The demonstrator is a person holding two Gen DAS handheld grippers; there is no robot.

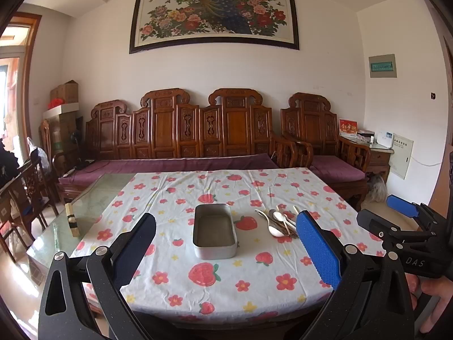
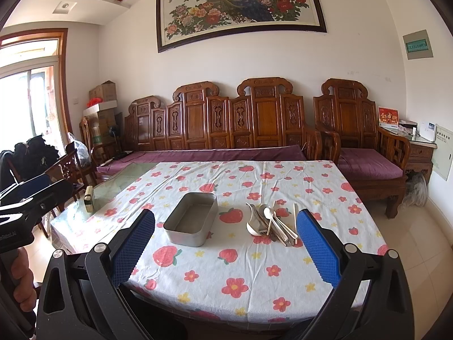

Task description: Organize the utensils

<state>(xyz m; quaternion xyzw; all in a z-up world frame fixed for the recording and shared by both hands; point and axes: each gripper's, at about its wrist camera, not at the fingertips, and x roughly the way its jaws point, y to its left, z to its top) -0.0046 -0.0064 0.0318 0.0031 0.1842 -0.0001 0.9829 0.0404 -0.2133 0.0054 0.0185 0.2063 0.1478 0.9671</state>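
The pile of spoons and chopsticks [image 2: 271, 223] lies on the tabletop [image 2: 254, 269] just right of the empty metal tin [image 2: 191, 219], handles toward us, nearer the right gripper [image 2: 226, 250]; both grippers' fingers are wide open, left gripper [image 1: 226, 255] too.

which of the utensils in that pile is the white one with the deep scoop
The white soup spoon on the left edge of the pile, nearest the metal tin. Its bowl is broad and deep; the others are slim spoons and sticks.

A home living room: a carved wooden sofa [image 1: 181, 130] with purple cushions [image 1: 170, 165] lines the white wall under a framed peacock painting [image 1: 215, 14], and a strawberry-print cloth [image 1: 226, 269] covers the glass tabletop [image 1: 93, 201].
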